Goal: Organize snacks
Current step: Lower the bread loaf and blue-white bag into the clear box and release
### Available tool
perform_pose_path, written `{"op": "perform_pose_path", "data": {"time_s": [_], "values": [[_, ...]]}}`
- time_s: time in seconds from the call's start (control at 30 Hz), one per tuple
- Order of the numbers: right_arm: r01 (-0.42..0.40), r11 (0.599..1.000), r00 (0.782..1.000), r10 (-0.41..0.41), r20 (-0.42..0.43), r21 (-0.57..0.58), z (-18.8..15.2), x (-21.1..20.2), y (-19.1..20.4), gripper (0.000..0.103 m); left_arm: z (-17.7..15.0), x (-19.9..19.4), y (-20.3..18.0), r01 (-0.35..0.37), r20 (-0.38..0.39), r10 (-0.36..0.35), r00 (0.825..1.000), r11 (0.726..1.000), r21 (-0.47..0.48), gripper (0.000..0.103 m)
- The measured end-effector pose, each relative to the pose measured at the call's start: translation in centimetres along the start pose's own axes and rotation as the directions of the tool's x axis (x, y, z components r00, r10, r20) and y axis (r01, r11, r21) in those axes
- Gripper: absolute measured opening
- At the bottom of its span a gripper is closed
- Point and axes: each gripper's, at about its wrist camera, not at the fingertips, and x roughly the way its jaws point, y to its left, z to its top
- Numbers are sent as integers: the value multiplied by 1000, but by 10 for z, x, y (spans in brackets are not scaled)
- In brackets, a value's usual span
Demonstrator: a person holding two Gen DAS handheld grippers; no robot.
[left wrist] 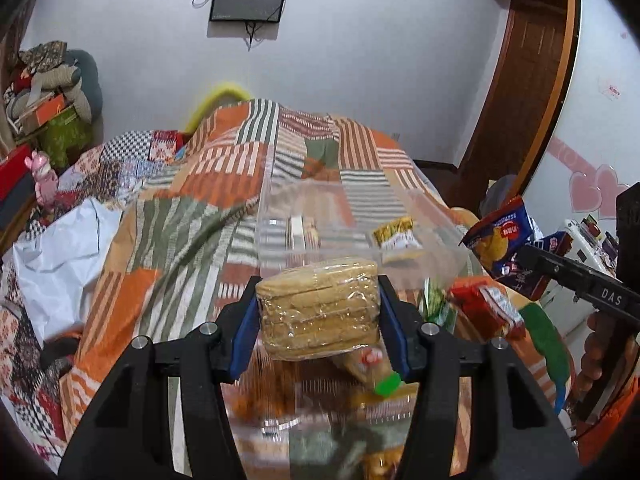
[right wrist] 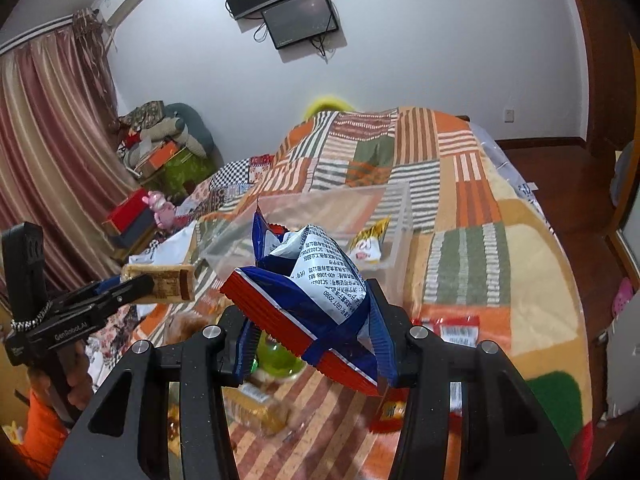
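Right now the left gripper (left wrist: 318, 312) is clamped on a clear-wrapped stack of biscuits (left wrist: 318, 308), its blue pads pressing both sides, dead centre in the left wrist view. Over on the right edge of that frame, the right gripper (left wrist: 532, 258) shows "DAS" in white on its black finger. From the right wrist view, the right gripper (right wrist: 316, 320) is pinched tight on a crumpled blue, red and white snack bag (right wrist: 316, 280), small printed text on its white panel, with "GB/T 20980" and "400-1068" just about legible. At the left of that frame the left gripper's body reads "GenRobot.AI". Beyond both, mid-frame, a clear plastic box (right wrist: 404, 216) sits on the patchwork bedspread (right wrist: 468, 256), a yellow snack packet (right wrist: 368, 246) inside.
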Motion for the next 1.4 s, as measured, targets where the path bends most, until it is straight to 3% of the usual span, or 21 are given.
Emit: {"op": "perform_pose_path", "data": {"time_s": [0.5, 0.93, 1.23, 1.4], "values": [[5, 1000, 1000, -5, 1, -12, 34, 36, -7, 45, 52, 49, -19, 59, 1, -59, 998, 998, 28, 54], [30, 999, 996, -33, -84, -40, 47, 88, -11, 45, 68, 128, -38, 29, -116, -24, 993, 999, 36, 54], [43, 993, 987, -60, -152, -110, 48, 118, -9, 44, 70, 162, -45, -31, -146, 42, 988, 996, 78, 54], [34, 993, 984, -53, -170, -113, 46, 121, -10, 44, 64, 173, -42, -20, -197, 35, 980, 997, 76, 54]]}}
